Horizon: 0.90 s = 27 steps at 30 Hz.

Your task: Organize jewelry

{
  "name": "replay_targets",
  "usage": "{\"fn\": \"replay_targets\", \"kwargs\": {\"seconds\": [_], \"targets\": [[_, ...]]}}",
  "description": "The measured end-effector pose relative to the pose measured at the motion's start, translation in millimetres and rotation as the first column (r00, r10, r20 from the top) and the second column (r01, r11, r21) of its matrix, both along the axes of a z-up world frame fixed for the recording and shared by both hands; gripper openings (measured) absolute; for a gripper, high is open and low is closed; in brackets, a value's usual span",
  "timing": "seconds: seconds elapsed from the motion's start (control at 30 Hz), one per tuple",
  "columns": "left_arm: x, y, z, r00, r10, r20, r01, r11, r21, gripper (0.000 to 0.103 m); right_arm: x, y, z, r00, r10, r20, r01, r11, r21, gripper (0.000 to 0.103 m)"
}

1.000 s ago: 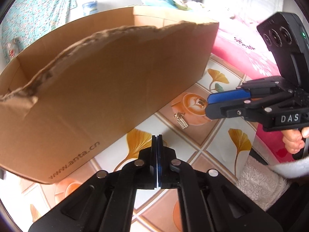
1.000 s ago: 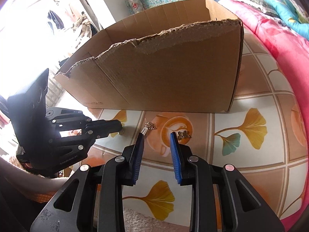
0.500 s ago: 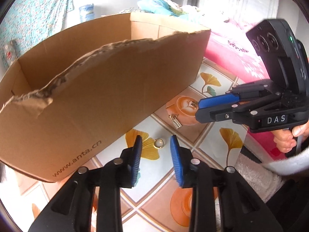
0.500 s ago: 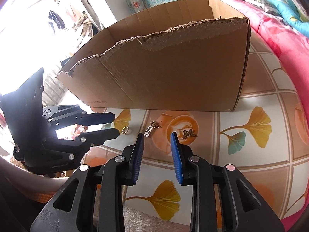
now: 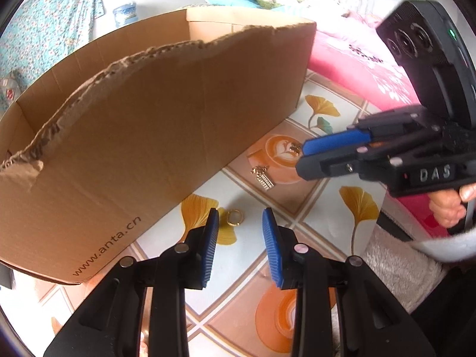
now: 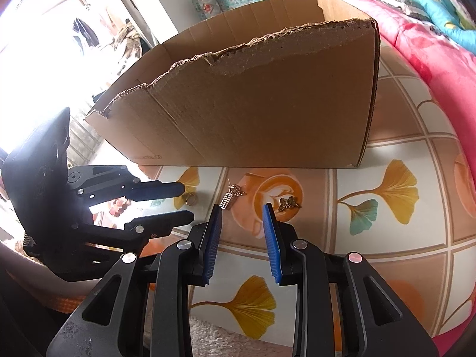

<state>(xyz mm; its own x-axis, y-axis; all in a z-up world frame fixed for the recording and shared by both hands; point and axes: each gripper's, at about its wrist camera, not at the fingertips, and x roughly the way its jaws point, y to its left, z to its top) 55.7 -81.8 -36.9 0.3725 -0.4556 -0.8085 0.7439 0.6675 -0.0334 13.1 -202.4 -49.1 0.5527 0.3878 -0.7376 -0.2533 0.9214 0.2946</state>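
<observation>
Just both tools (image 5: 240,217) (image 6: 242,211) parted, empty.

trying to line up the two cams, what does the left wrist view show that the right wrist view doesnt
Only the left wrist view shows the www.anta.cn print on the cardboard box and the hand holding the right tool.

Only the right wrist view shows the butterfly charm clearly, and clothes hanging in the bright area at left.

Both show the box, the gold ring, the ladder-shaped pendant, the leaf-patterned surface and the open left tool.
</observation>
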Motion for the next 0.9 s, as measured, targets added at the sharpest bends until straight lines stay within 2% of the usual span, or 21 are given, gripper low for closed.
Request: {"fn": "replay_targets", "kwargs": {"seconds": [0.2,0.37,0.63,0.7,0.77,0.83,0.9], "targets": [[9.9,5.0,-1.8,0.992,0.03,-0.12,-0.039,0.997,-0.069,0.029,-3.1,-3.0,-1.0,1.0,-0.009,-0.002,0.009,1.0,0.011,0.028],[15.8,9.5,-3.8,0.972,0.034,-0.231,-0.072,0.985,-0.158,0.029,-6.0,-6.9,-0.4,1.0,-0.015,-0.001,0.015,1.0,0.017,0.028],[16.1,9.8,-7.9,0.951,0.001,-0.31,-0.086,0.962,-0.26,0.029,-5.5,-9.1,-0.5,1.0,-0.018,0.0,0.018,1.0,0.019,0.028],[15.2,10.1,-6.9,0.954,-0.002,-0.301,-0.083,0.959,-0.27,0.029,-5.6,-8.9,-1.7,1.0,-0.019,-0.002,0.019,1.0,0.021,0.028],[12.3,13.8,-0.4,0.967,0.0,-0.254,-0.071,0.96,-0.271,0.029,-8.4,-9.9,-1.4,1.0,-0.02,-0.002,0.02,1.0,0.02,0.028],[6.9,16.2,7.3,0.987,0.006,-0.158,-0.042,0.973,-0.226,0.029,-8.7,-10.3,-1.3,1.0,-0.02,-0.002,0.02,1.0,0.02,0.028],[4.3,13.0,8.8,0.997,-0.003,-0.076,-0.008,0.989,-0.145,0.029,-8.8,-10.2,-1.5,1.0,-0.019,-0.001,0.019,1.0,0.02,0.028]]}}
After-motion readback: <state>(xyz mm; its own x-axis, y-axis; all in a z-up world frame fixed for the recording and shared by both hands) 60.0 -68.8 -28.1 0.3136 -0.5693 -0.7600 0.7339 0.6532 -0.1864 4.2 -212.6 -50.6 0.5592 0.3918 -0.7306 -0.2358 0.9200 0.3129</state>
